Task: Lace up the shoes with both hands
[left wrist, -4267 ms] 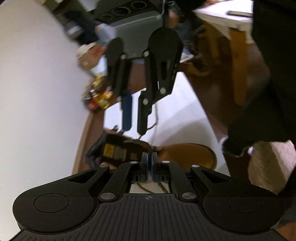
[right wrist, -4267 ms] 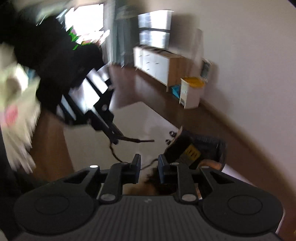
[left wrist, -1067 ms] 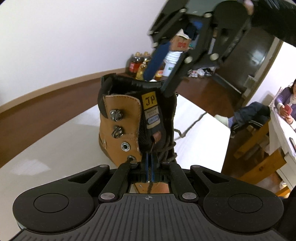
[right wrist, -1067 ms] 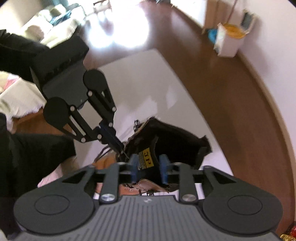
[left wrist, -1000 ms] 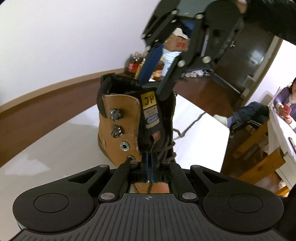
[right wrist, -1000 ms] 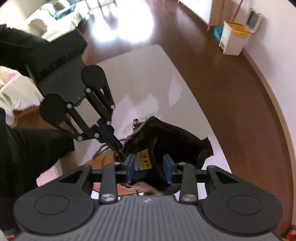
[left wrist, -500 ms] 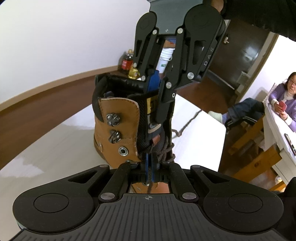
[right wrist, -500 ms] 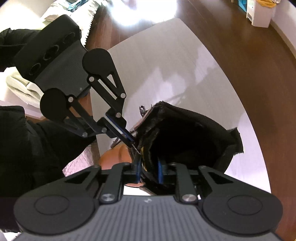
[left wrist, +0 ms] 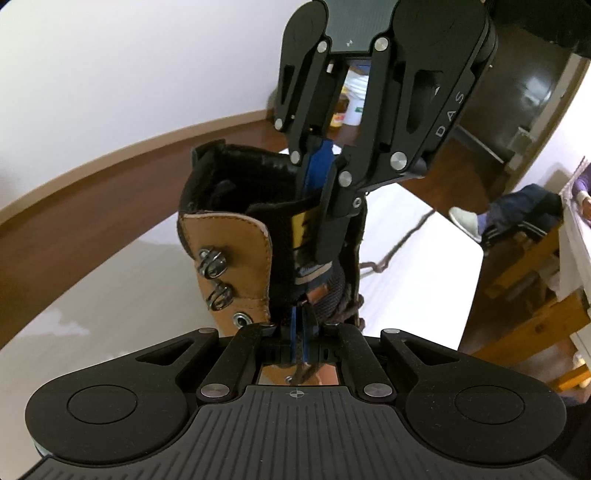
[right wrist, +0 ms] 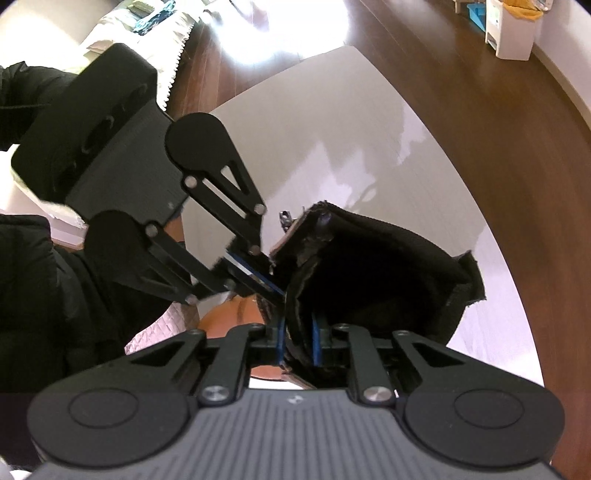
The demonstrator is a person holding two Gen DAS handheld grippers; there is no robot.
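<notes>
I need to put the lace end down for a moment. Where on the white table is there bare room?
The table is bare beyond the boot, to its far edge. Crowded at the boot's tongue, where both tools meet.

A glossy white tabletop (left wrist: 110, 295) filled the lower left of the left wrist view, dark brown wood flooring (left wrist: 92, 206) behind it. Jars and a white tub (left wrist: 354, 107) stood at top centre. A seated person's jeans-clad leg (left wrist: 517, 206) showed at right. A white bin (right wrist: 513, 33) stood upper right in the right wrist view.
</notes>
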